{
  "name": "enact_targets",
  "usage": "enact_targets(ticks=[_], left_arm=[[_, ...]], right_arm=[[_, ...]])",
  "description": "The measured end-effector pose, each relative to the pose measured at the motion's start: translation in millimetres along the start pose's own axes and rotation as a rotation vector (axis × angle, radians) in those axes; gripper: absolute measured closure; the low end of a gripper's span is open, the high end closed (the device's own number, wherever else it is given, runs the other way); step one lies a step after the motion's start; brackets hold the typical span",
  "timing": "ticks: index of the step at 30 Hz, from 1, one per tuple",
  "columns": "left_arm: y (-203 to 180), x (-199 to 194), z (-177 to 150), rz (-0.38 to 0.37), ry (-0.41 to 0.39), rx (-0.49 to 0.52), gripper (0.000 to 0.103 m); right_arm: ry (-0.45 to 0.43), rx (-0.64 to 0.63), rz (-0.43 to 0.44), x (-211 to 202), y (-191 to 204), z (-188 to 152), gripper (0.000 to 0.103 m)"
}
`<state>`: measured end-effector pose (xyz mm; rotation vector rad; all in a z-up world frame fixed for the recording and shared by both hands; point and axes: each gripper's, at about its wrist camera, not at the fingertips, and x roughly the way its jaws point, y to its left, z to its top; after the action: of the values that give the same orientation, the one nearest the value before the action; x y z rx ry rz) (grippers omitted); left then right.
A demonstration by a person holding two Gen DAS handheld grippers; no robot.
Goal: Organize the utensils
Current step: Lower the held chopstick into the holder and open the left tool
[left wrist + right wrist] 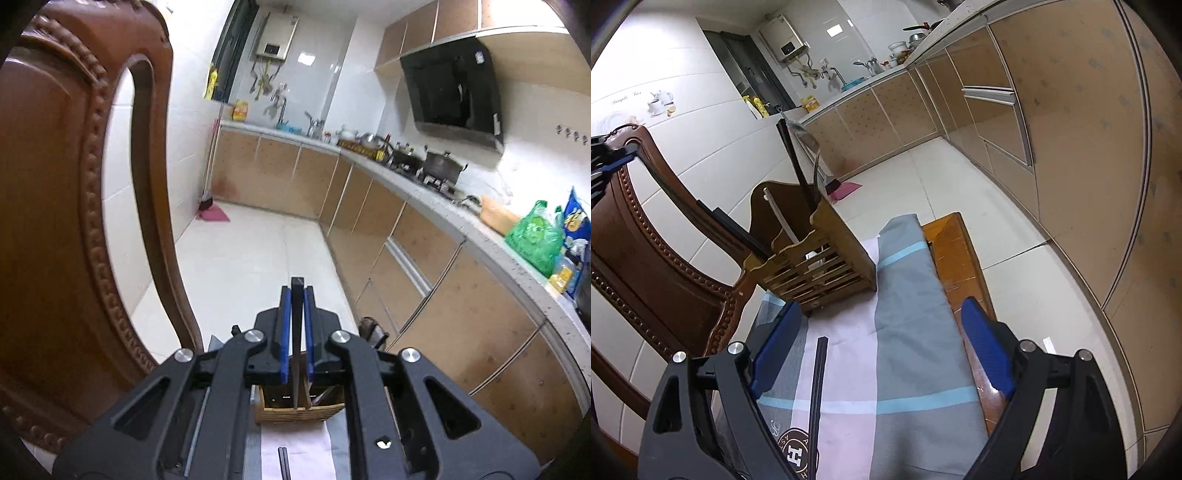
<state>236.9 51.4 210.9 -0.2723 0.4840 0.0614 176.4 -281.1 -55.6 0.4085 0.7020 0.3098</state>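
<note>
While the left gripper (pixel 297 295) clamps black chopsticks (pixel 296 332) above the wooden holder (pixel 820 258), the right gripper (pixel 882 354) gapes over another pair (pixel 817 387).

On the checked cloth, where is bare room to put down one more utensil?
The checked cloth is bare right of the black chopsticks, up to the wooden table edge. It is crowded at the far left, where the bamboo utensil holder stands beside the carved chair.

My left camera looks down over the slatted wooden utensil holder (pixel 299 408); my right sits low, close before it (pixel 820 254); both see the checked cloth (pixel 908 332).
</note>
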Motion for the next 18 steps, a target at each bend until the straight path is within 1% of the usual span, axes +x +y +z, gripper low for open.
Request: enact_targets(ticks=[5, 7, 12, 14, 15, 16, 17, 18], left_arm=[[5, 38, -12, 0.017, 0.028, 0.003, 0.096], [9, 58, -24, 0.015, 0.077, -0.005, 0.096], [16, 96, -65, 0.048, 0.195, 0.020, 0.096], [19, 102, -78, 0.060, 0.218, 0.037, 0.095], [20, 101, -85, 0.072, 0.229, 0.047, 0.089], [20, 96, -87, 0.077, 0.227, 0.051, 0.071], [20, 86, -91, 0.073, 0.208, 0.055, 0.059], [19, 68, -95, 0.067, 0.162, 0.061, 0.037]], right_arm=[[-0.002, 0.007, 0.008, -2, -2, 2, 0.017], [-0.002, 0.006, 0.009, -2, -3, 2, 0.017], [0.006, 0.002, 0.011, 1, 0, 3, 0.017], [0.010, -0.007, 0.015, 2, 3, 2, 0.017], [0.011, -0.016, 0.014, 2, 6, 1, 0.017], [0.011, -0.022, 0.013, 2, 7, 1, 0.017], [0.010, -0.033, 0.009, 2, 9, 0, 0.017], [0.009, -0.038, 0.006, 2, 10, 0, 0.017]])
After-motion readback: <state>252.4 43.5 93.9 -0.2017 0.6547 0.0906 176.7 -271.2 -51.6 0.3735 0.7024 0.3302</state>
